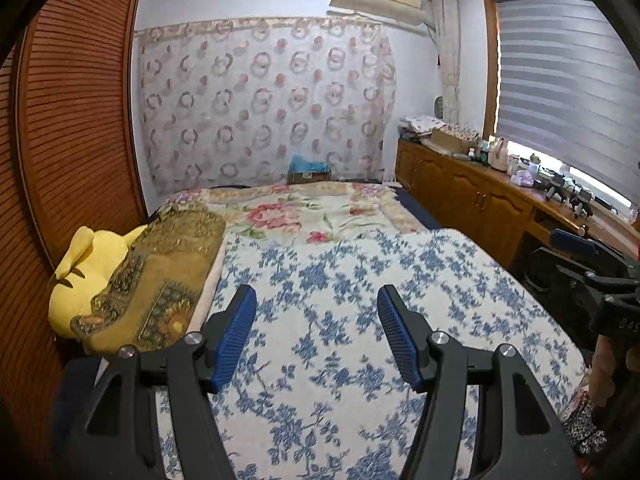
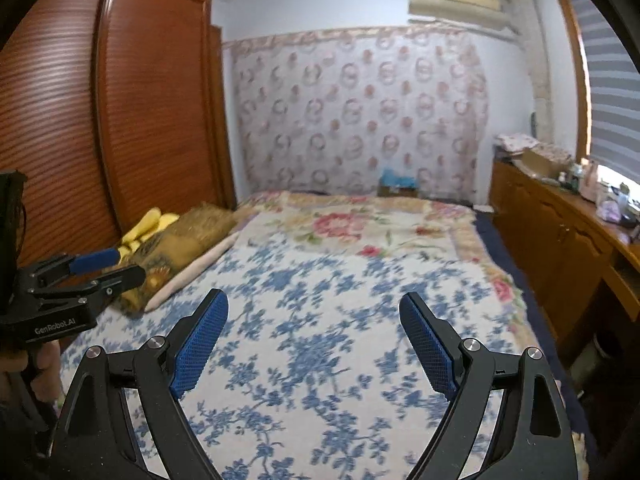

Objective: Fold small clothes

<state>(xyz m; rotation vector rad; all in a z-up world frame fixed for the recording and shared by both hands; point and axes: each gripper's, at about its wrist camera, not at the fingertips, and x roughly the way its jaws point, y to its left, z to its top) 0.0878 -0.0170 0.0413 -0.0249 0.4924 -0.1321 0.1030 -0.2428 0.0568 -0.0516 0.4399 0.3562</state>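
Note:
My left gripper [image 1: 318,300] is open and empty, held above the bed's blue-flowered cover [image 1: 340,300]. It also shows at the left edge of the right wrist view [image 2: 108,266]. My right gripper [image 2: 314,306] is open and empty above the same cover [image 2: 320,320], and shows at the right edge of the left wrist view [image 1: 576,252]. No small garment lies on the bed in either view. A dark patterned cloth [image 1: 584,428] hangs at the bed's right edge, below the right gripper.
A brown patterned pillow [image 1: 160,276] and a yellow plush toy [image 1: 84,276] lie at the bed's left side against the wooden wardrobe [image 1: 72,120]. A pink-flowered blanket [image 1: 304,212] covers the far end. A wooden cabinet [image 1: 480,192] with clutter runs along the right.

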